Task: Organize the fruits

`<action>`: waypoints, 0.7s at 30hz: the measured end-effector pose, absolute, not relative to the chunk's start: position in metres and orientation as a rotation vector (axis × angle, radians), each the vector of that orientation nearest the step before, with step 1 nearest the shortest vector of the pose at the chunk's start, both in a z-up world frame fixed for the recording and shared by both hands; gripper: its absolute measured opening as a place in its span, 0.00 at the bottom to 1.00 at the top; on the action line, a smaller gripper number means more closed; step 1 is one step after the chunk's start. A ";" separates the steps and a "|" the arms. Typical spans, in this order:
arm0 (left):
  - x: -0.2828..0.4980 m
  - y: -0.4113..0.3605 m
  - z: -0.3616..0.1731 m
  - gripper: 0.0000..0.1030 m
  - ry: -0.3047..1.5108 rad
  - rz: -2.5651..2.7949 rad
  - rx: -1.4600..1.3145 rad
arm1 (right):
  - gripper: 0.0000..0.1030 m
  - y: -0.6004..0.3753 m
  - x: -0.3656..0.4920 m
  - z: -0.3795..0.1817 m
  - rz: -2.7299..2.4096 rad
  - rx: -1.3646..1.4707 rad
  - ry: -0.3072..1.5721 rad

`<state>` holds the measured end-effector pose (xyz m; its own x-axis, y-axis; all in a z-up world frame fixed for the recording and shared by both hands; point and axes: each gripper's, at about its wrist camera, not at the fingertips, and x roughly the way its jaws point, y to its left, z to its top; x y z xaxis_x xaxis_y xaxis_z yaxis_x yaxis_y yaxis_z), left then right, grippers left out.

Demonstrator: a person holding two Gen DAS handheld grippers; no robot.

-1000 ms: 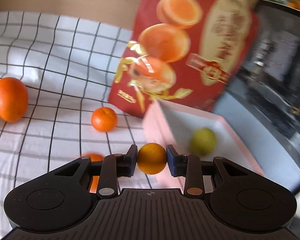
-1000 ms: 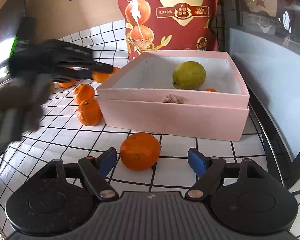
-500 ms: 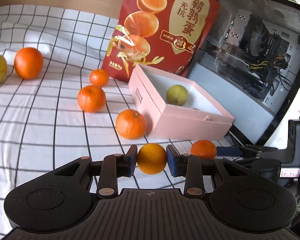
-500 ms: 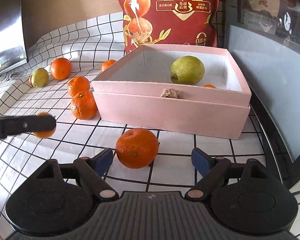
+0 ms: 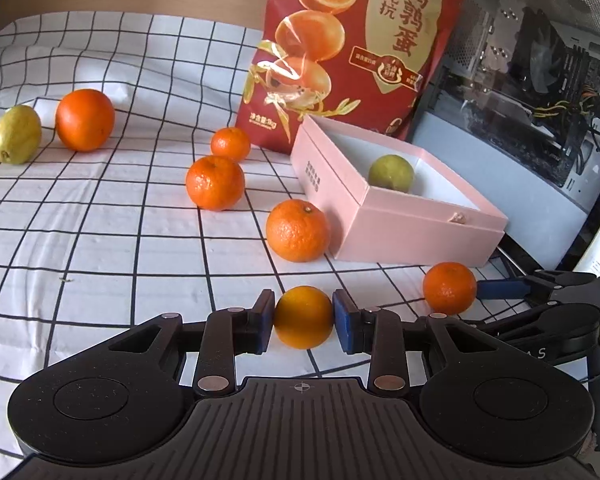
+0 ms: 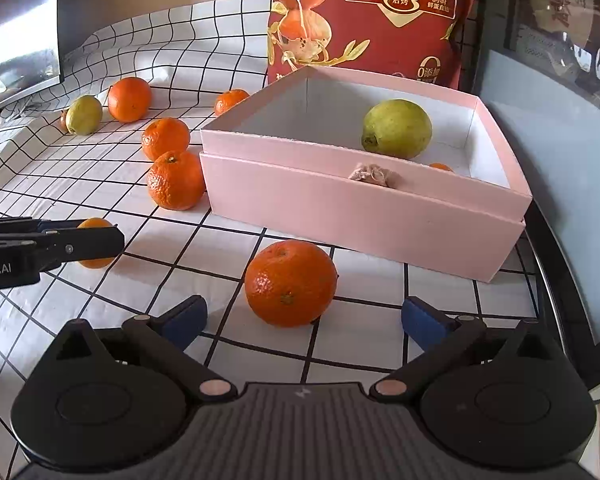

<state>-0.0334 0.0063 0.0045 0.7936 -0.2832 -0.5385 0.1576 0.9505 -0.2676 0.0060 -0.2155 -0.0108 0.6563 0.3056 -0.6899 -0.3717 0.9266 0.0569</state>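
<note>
My left gripper (image 5: pixel 303 318) is shut on a small yellow-orange fruit (image 5: pixel 303 316), held low over the checked cloth in front of the pink box (image 5: pixel 416 236). Seen from the right wrist, the left gripper (image 6: pixel 96 240) comes in from the left with that fruit (image 6: pixel 92 225) showing behind a finger. My right gripper (image 6: pixel 302 316) is opening, jaws wide apart; a mandarin (image 6: pixel 290 282) rests on the cloth between the blue pads, touching neither. The same mandarin (image 5: pixel 449 288) lies by the right gripper's blue pad (image 5: pixel 500 289). In the box lie a green lemon (image 6: pixel 396 128) and a small orange fruit (image 6: pixel 440 167).
Several loose mandarins (image 5: pixel 298 230) (image 5: pixel 215 182) (image 5: pixel 230 143), a big orange (image 5: pixel 85 119) and a green fruit (image 5: pixel 16 134) lie left of the box. A red snack bag (image 5: pixel 352 52) stands behind it. A glass-sided computer case (image 5: pixel 532 100) closes off the right.
My left gripper swung away from above the box, back and down to the cloth in front, still holding its fruit. The right gripper's jaws spread wider around the mandarin.
</note>
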 end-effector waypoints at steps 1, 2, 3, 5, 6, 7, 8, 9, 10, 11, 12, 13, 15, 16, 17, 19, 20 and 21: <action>-0.033 0.006 0.004 0.35 0.614 -0.243 -0.218 | 1.00 -0.215 0.006 -0.011 0.379 -0.090 0.764; -0.032 0.007 0.003 0.35 0.618 -0.244 -0.221 | 1.00 -0.215 0.005 -0.011 0.374 -0.086 0.765; -0.031 0.007 0.003 0.35 0.618 -0.246 -0.228 | 1.00 -0.215 0.004 -0.011 0.369 -0.084 0.766; -0.030 0.010 0.002 0.35 0.623 -0.251 -0.240 | 1.00 -0.215 0.002 -0.010 0.365 -0.082 0.771; -0.030 0.010 0.001 0.36 0.624 -0.251 -0.244 | 1.00 -0.216 0.001 -0.010 0.369 -0.084 0.774; -0.030 0.010 0.001 0.36 0.629 -0.255 -0.244 | 1.00 -0.216 0.000 -0.010 0.378 -0.089 0.776; -0.029 0.009 0.001 0.36 0.634 -0.260 -0.243 | 1.00 -0.217 0.000 -0.010 0.391 -0.096 0.777; -0.029 0.009 0.001 0.36 0.633 -0.259 -0.241 | 1.00 -0.218 0.000 -0.009 0.400 -0.099 0.777; -0.030 0.009 0.001 0.36 0.633 -0.260 -0.242 | 1.00 -0.219 0.000 -0.009 0.404 -0.101 0.778; -0.030 0.009 0.001 0.36 0.633 -0.261 -0.245 | 1.00 -0.219 -0.001 -0.009 0.403 -0.100 0.780; -0.030 0.009 0.001 0.36 0.633 -0.261 -0.247 | 1.00 -0.220 -0.003 -0.008 0.398 -0.100 0.781; -0.030 0.009 0.001 0.36 0.633 -0.261 -0.251 | 1.00 -0.221 -0.005 -0.008 0.395 -0.102 0.783; -0.030 0.009 0.000 0.36 0.632 -0.261 -0.254 | 0.99 -0.226 -0.009 -0.008 0.389 -0.106 0.790; -0.030 0.009 0.000 0.36 0.633 -0.262 -0.253 | 0.99 -0.230 -0.011 -0.007 0.377 -0.106 0.792; -0.030 0.009 0.000 0.36 0.632 -0.261 -0.254 | 0.99 -0.235 -0.014 -0.007 0.358 -0.112 0.789; -0.030 0.009 0.000 0.36 0.632 -0.261 -0.253 | 0.99 -0.243 -0.018 -0.007 0.312 -0.138 0.770; -0.030 0.009 0.000 0.36 0.632 -0.260 -0.255 | 0.99 -0.247 -0.020 -0.006 0.281 -0.154 0.758; -0.030 0.009 0.000 0.36 0.631 -0.259 -0.259 | 0.99 -0.250 -0.021 -0.006 0.254 -0.165 0.751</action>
<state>-0.0300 0.0095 -0.0002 0.7773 -0.3146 -0.5448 0.1580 0.9359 -0.3149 -0.0212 -0.2499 -0.0061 0.7021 0.1687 -0.6918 -0.2862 0.9565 -0.0572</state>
